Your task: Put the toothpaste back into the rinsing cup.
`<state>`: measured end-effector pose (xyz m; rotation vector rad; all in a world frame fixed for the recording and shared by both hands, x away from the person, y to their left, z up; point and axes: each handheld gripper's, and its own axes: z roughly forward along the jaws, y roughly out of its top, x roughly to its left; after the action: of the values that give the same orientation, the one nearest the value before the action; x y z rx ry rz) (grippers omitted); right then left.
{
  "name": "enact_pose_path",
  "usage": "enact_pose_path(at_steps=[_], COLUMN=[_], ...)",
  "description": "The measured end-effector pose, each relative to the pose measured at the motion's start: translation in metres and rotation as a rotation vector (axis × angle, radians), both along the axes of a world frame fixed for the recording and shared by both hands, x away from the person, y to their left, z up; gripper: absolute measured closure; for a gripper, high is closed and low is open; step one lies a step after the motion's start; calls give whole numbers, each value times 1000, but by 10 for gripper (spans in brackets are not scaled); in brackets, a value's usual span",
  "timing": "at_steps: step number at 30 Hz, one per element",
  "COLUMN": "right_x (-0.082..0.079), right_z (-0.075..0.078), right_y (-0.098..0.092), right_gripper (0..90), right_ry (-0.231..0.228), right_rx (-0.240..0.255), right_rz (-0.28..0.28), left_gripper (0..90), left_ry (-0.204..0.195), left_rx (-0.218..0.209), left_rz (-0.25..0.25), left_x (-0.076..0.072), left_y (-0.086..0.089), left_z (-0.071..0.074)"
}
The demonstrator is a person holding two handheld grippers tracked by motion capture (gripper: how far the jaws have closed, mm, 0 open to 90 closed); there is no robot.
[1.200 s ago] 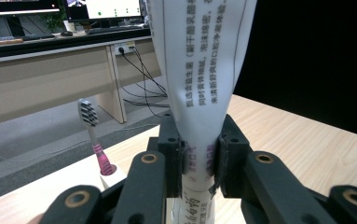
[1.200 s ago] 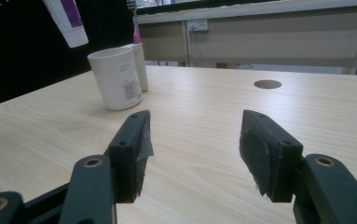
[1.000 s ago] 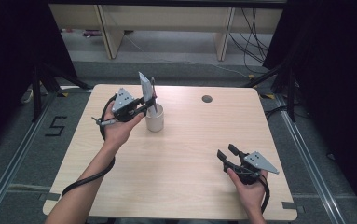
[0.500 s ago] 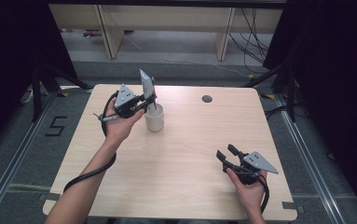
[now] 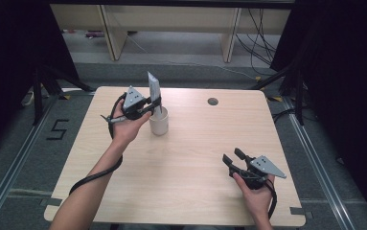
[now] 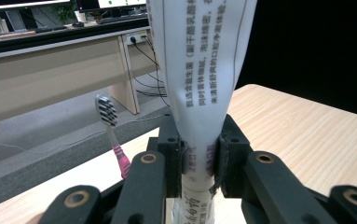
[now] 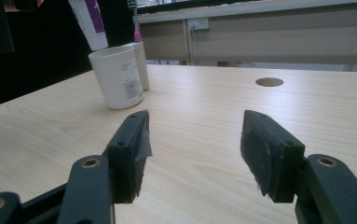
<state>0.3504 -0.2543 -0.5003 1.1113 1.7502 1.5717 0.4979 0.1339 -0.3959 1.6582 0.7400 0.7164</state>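
Holding the toothpaste tube [image 6: 199,79] pinched upright in my left tool [image 5: 148,106] above the white cup [image 5: 159,124] on the tabletop [image 5: 190,158], I judge lowering it straight in comes next, my right tool [image 5: 235,158] resting wide and empty.

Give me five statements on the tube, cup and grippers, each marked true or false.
1. The left gripper is clamped on the toothpaste tube. True.
2. The tube lies flat on the table. False: it stands upright, held above the white cup.
3. The right gripper holds a toothbrush. False: its jaws are open with nothing between them.
4. A toothbrush with a pink handle shows beside the tube. True.
5. The cup lies tipped over. False: it stands upright.
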Motion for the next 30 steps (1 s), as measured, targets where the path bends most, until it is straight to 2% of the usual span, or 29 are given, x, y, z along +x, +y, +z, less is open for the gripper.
enact_pose_path(at_steps=[11,14,18,19,21,22,23,24,27,28,30], right_x=[1,-1,-1,-1,1,0,0,-1,-1,-1,0], right_z=[0,0,0,0,-1,0,-1,0,0,-1,-1], right_y=[0,1,2,2,1,2,2,3,2,2,1], right_gripper=[430,430,430,430,430,430,430,430,430,430,430], right_ry=[-16,8,17,15,-14,9,4,18,28,22,12], right_rx=[-11,6,10,15,-10,3,8,14,4,17,0], right_rz=[-3,1,4,6,1,4,3,3,5,19,12], left_gripper=[753,753,753,753,753,753,753,753,753,753,752], left_ry=[5,4,6,11,10,12,13,15,19,21,27], left_rx=[11,10,13,13,14,17,17,14,15,17,19], left_rz=[9,12,14,17,18,18,18,20,20,19,22], left_x=[6,7,9,10,11,11,12,13,14,14,14], left_y=[-2,-2,-1,-1,-1,-1,-1,-2,-3,-3,-3], left_z=[-7,-9,-12,-13,-14,-15,-16,-16,-18,-19,-21])
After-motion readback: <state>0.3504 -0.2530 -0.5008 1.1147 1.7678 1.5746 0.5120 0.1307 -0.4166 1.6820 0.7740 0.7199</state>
